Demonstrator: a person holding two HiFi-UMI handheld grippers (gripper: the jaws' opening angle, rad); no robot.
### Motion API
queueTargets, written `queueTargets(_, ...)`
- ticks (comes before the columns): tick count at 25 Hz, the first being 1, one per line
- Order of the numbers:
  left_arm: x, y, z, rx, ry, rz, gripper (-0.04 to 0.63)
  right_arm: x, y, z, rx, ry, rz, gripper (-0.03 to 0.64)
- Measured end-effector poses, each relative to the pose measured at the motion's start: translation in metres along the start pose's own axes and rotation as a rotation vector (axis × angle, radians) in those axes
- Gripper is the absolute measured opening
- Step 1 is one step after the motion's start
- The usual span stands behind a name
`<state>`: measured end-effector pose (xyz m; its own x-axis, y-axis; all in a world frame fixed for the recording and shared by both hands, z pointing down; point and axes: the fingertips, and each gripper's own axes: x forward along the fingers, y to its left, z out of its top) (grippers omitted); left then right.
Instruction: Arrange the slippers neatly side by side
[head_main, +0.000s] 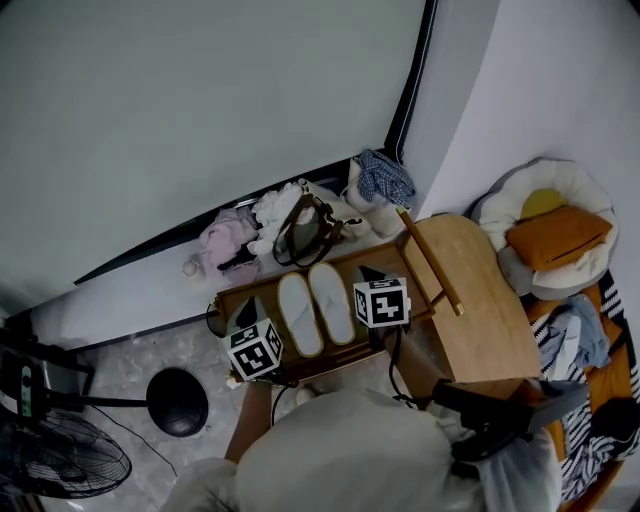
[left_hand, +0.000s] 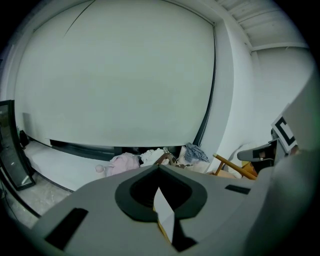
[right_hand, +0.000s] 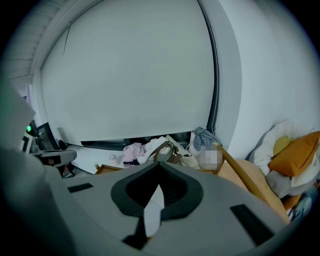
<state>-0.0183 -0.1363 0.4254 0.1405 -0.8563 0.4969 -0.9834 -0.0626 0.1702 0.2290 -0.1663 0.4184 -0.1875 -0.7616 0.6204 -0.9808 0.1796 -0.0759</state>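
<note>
Pale cloth on the person's shoulders (head_main: 350, 450) filled the bottom of the head view. Beyond it the two white slippers (head_main: 300, 315) already lay side by side, toes level, on the low wooden surface (head_main: 240, 297), so the task looked nearly done. They seemed soft, flat and oval. The left tongs (left_hand: 161, 202) and right tongs (right_hand: 154, 202) were closed, apparently on nothing. Crumpled clothes (head_main: 232, 240) lay behind.

The low wooden table (head_main: 245, 292) below me carries a pair of white slippers. The left slipper (head_main: 299, 314) and right slipper (head_main: 332, 303) lie flat on its top, side by side, almost touching, toes pointing away from me.
</note>
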Motion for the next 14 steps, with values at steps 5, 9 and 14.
queueTargets(5,0.0014,-0.0012,-0.0031,0.002,0.007,-0.005,0.003,0.0029,0.0024,-0.0023,0.004,0.006,0.004,0.034)
queueTargets(9,0.0018,-0.0039,-0.0017,0.005,0.006,-0.007,0.003,0.0025,0.0012,-0.0047,0.01,0.008,0.004,0.034)
queueTargets(14,0.0031,-0.0043,0.0008,0.006,0.002,-0.011,0.003,0.0039,0.0028,-0.0061,0.019,0.002,0.005,0.034)
